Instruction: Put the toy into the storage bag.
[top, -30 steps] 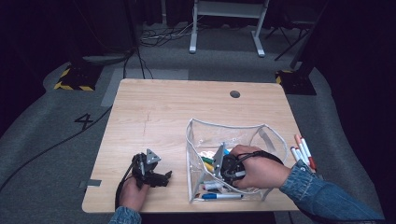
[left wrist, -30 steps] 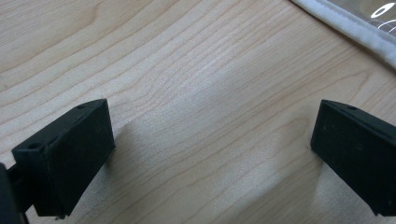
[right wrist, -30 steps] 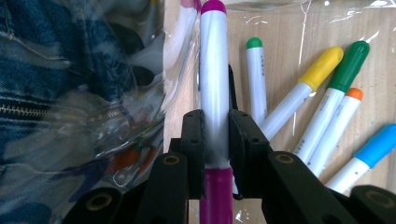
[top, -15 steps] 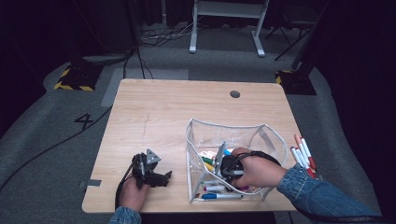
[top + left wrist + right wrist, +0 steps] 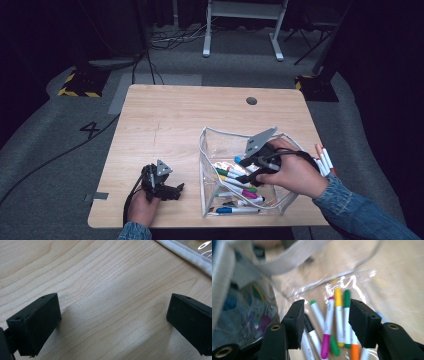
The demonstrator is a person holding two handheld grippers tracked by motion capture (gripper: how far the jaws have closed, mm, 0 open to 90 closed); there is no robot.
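Observation:
A clear plastic pouch [image 5: 207,150] with a white rim stands open on the wooden table [image 5: 175,120], holding several coloured markers [image 5: 235,181]. My right gripper [image 5: 244,170] hovers inside the pouch above them. Its jaws have just been opening and grip nothing. In the right gripper view the open gripper [image 5: 325,320] looks down on a magenta marker [image 5: 327,330], a yellow marker [image 5: 339,315] and a green marker [image 5: 347,312] lying loose below. My left gripper [image 5: 176,190] rests open on the table left of the pouch, with bare wood between its jaws [image 5: 112,320].
Three more markers [image 5: 324,161] lie on the table just right of the pouch. The pouch's white rim [image 5: 185,255] crosses the top right of the left gripper view. A round cable hole [image 5: 251,100] sits near the table's far edge.
My right gripper has lifted from the pouch's bottom and its jaws have gone from shut to wide apart. The left hand has stayed put.

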